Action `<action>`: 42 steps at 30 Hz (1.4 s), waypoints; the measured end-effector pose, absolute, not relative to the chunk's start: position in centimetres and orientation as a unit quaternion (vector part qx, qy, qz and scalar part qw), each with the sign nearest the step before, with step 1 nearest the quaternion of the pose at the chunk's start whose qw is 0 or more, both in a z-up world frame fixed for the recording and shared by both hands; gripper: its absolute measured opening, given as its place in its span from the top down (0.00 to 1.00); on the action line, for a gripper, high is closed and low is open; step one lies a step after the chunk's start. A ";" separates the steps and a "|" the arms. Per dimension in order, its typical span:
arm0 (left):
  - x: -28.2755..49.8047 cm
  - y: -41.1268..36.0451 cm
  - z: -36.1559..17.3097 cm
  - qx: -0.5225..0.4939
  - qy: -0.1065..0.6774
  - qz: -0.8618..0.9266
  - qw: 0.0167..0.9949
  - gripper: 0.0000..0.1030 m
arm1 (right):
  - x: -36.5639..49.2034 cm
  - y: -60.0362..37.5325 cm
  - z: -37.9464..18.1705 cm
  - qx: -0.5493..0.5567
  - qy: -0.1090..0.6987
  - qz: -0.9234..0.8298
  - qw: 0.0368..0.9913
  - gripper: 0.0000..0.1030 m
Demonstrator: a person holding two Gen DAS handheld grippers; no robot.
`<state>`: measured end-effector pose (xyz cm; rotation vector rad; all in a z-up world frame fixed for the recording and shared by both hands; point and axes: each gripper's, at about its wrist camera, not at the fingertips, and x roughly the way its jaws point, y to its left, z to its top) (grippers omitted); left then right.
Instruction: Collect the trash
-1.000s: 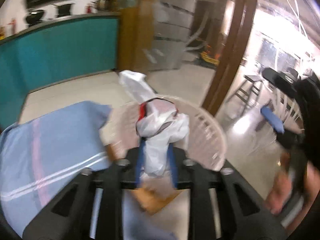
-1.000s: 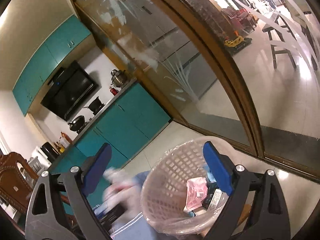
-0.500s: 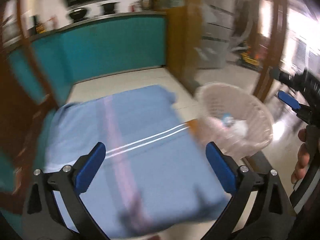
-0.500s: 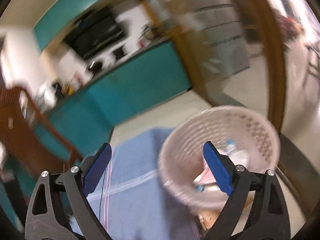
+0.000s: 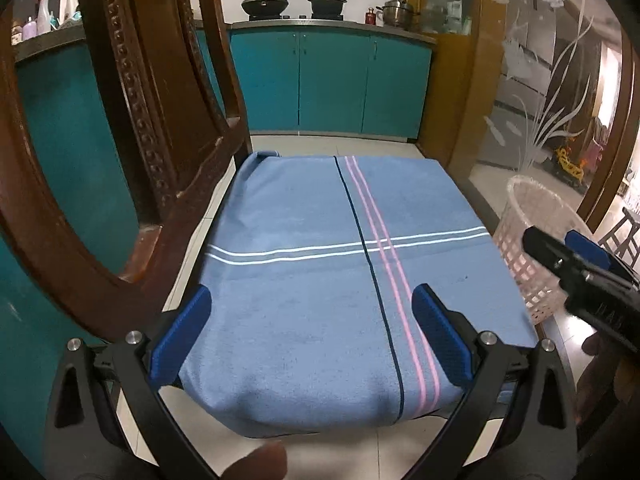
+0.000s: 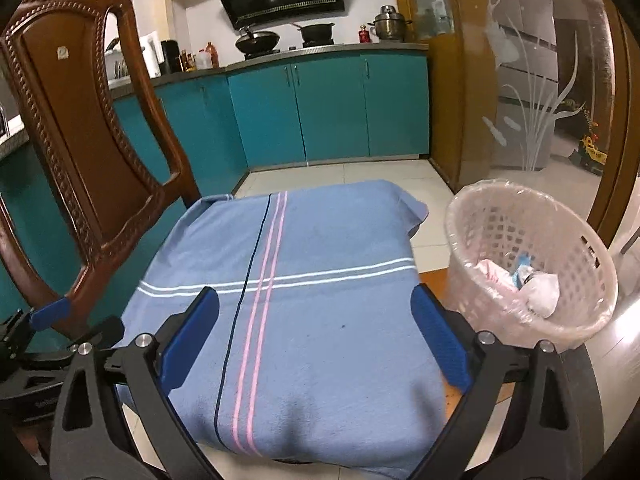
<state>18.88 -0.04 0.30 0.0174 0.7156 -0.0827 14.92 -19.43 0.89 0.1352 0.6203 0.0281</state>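
Left wrist view: left gripper (image 5: 310, 330) spread wide, empty, over blue striped cloth (image 5: 340, 280); nothing left on cloth. Right wrist view, from cloth rightward: right gripper (image 6: 316, 332) likewise spread wide, empty; lined basket (image 6: 532, 268) just right of cloth, wrappers and crumpled bag (image 6: 540, 292) inside. Best next: scan cloth edges and floor for strays, keep clear of basket rim. No legible writing; chair-back sticker (image 6: 61, 53) too small.
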 end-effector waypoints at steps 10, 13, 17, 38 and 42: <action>18.1 0.2 1.2 0.003 0.330 -0.049 0.943 0.03 | 15.0 -19.1 0.0 0.068 0.313 0.008 0.947 0.08; 18.2 0.1 1.1 0.001 0.332 -0.051 0.942 0.03 | 15.0 -19.1 -0.1 0.068 0.314 0.009 0.947 0.08; 18.2 0.1 1.1 0.002 0.334 -0.053 0.941 0.03 | 15.0 -19.1 -0.2 0.066 0.314 0.008 0.947 0.08; 18.4 -0.2 0.7 -0.001 0.343 -0.062 0.937 0.03 | 14.9 -19.3 -0.4 0.065 0.317 0.007 0.946 0.08; 18.5 -0.2 0.6 -0.002 0.344 -0.062 0.937 0.03 | 14.9 -19.3 -0.4 0.065 0.317 0.007 0.946 0.08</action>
